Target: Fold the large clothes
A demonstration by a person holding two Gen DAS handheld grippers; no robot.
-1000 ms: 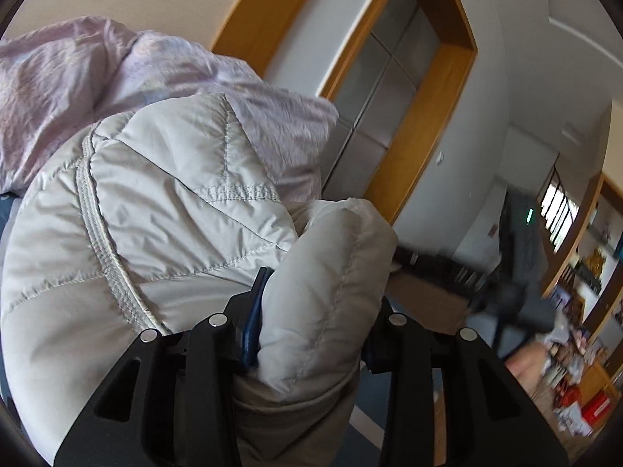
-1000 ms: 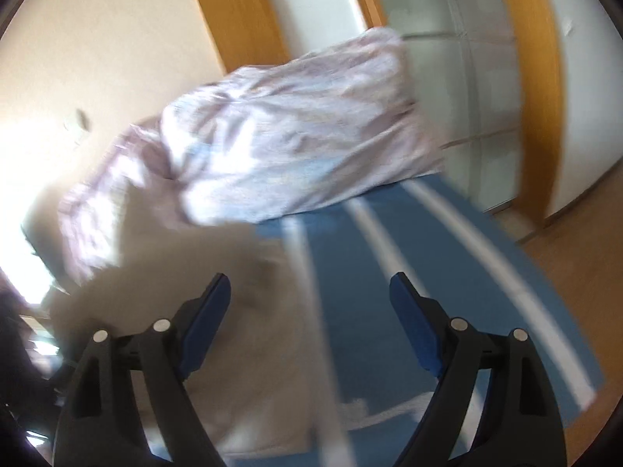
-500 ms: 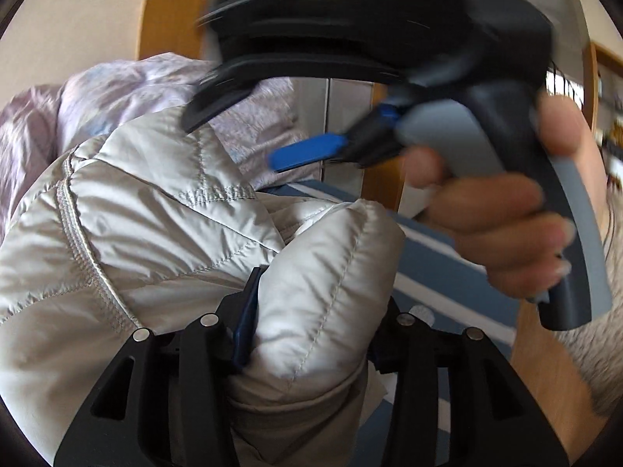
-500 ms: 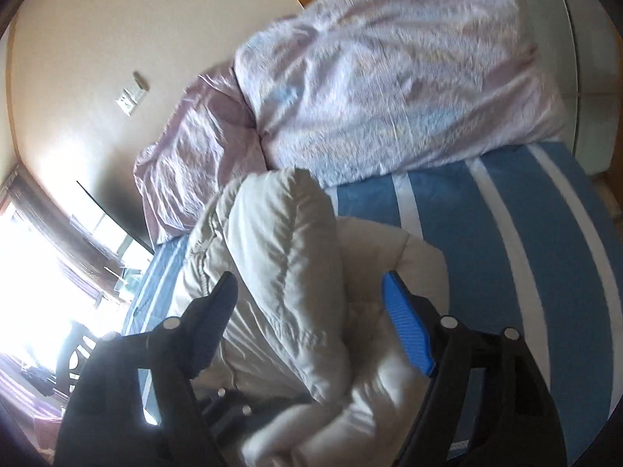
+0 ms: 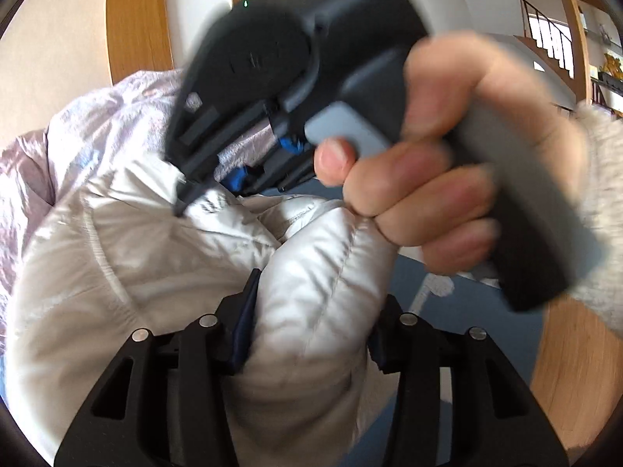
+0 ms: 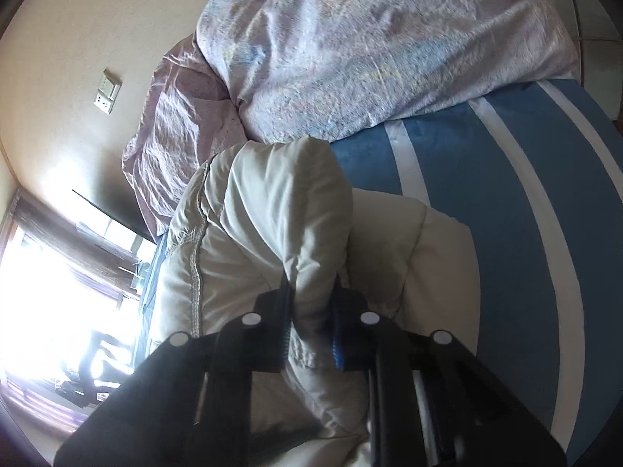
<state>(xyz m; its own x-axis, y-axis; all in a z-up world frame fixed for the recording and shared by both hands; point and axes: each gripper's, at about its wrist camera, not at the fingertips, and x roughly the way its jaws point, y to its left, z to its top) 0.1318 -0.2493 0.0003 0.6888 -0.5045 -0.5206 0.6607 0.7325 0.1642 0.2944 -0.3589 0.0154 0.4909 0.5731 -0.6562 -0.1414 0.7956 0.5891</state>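
A pale grey quilted puffer jacket lies bunched on a blue bed with white stripes. My left gripper is shut on a thick puffy fold of the jacket. My right gripper is shut on another fold of the jacket, its blue pads pressed on either side. In the left wrist view the right gripper's body and the hand holding it fill the upper right, close above the jacket.
A crumpled lilac duvet lies piled at the head of the bed against a beige wall. A wooden door frame and glass doors stand behind. A wooden floor shows beside the bed. A bright window is at left.
My right gripper swung in over the jacket, came down open around a fold and closed on it. My left gripper kept its hold on the jacket.
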